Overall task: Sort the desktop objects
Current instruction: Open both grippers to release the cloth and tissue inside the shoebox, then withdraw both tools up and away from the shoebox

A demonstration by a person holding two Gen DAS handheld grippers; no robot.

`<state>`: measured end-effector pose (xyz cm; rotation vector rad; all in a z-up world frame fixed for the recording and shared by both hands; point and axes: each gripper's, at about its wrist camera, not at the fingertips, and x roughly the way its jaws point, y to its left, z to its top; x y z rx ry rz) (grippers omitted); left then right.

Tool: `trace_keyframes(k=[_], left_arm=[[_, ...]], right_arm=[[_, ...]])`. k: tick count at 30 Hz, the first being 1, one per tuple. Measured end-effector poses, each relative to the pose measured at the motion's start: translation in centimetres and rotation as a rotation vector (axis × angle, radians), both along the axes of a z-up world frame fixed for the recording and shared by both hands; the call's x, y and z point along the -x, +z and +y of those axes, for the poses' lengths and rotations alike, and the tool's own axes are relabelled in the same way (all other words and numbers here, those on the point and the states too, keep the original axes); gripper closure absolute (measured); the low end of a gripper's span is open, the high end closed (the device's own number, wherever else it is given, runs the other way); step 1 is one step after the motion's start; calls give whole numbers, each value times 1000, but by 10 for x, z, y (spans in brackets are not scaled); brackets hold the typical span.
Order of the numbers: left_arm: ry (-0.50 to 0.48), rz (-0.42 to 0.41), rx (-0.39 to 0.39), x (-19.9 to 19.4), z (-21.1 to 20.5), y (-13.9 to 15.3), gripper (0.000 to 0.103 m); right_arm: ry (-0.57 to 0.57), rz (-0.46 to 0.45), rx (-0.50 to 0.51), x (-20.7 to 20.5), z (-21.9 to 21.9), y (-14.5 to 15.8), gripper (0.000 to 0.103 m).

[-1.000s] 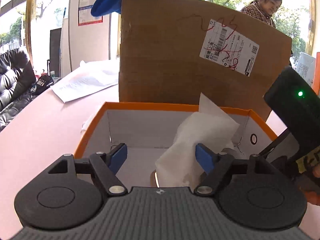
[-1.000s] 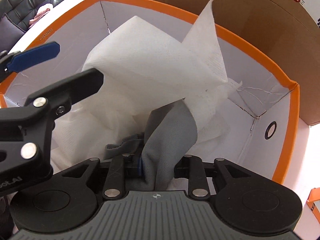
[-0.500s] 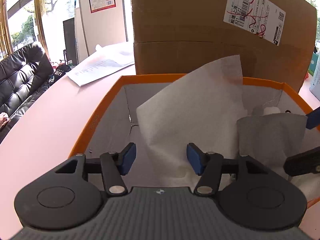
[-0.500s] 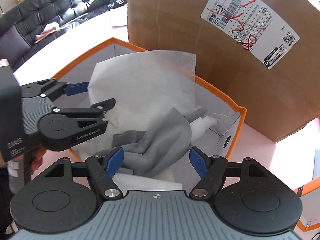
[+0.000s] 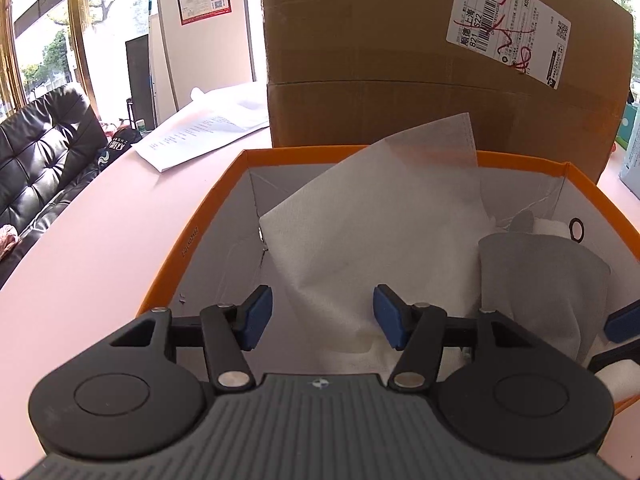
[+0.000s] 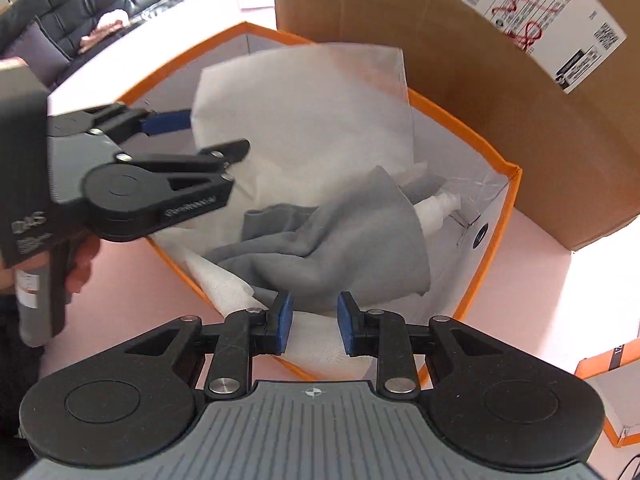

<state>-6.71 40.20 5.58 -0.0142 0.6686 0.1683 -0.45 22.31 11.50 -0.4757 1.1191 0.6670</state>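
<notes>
Two claws work over one orange-rimmed box (image 5: 192, 240) on the pink desk (image 5: 100, 248). At the left claw (image 5: 322, 317) the blue pads stand well apart with nothing gripped between them; a white sheet of wrapping paper (image 5: 372, 232) rises just beyond the gap and leans toward the box's far wall, its upper corner standing above the rim. At the right claw (image 6: 312, 323) the pads are parted by a narrower gap and hold nothing. It hangs above the near edge of the box, and between its pads a crumpled strip of white paper shows, draped over that near edge.

Just beyond the right claw lies a grey cloth (image 6: 340, 240), heaped loosely in the box on top of the paper, one fold peaking upward. Behind the cloth, toward the far right corner of the box, a white bottle (image 6: 436, 210) lies tilted, partly covered by the cloth. In the right wrist view the left claw reaches over the box's left rim, and a hand (image 6: 80, 264) grips its handle below.

Beyond the box, close behind its far wall, stands a big brown cardboard carton (image 5: 380, 60) with a shipping label (image 5: 508, 20) scrawled in red. Loose printed papers (image 5: 208, 128) lie on the desk to the carton's left, and a black leather sofa (image 5: 36, 160) sits past the desk's edge.
</notes>
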Motion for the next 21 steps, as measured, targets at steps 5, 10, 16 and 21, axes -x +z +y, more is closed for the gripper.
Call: trace_keyframes(k=[5, 10, 16, 21], left_arm=[[-11, -16, -5, 4, 0, 7, 48], [41, -133, -116, 19, -3, 24, 33], [231, -186, -209, 10, 14, 23, 31], [231, -118, 101, 2, 54, 23, 38]], right_arm=[[11, 83, 5, -22, 2, -12, 86], [-20, 94, -18, -26, -11, -11, 75], [-45, -52, 67, -14, -7, 11, 72], [-70, -468, 35, 3, 8, 41, 71]])
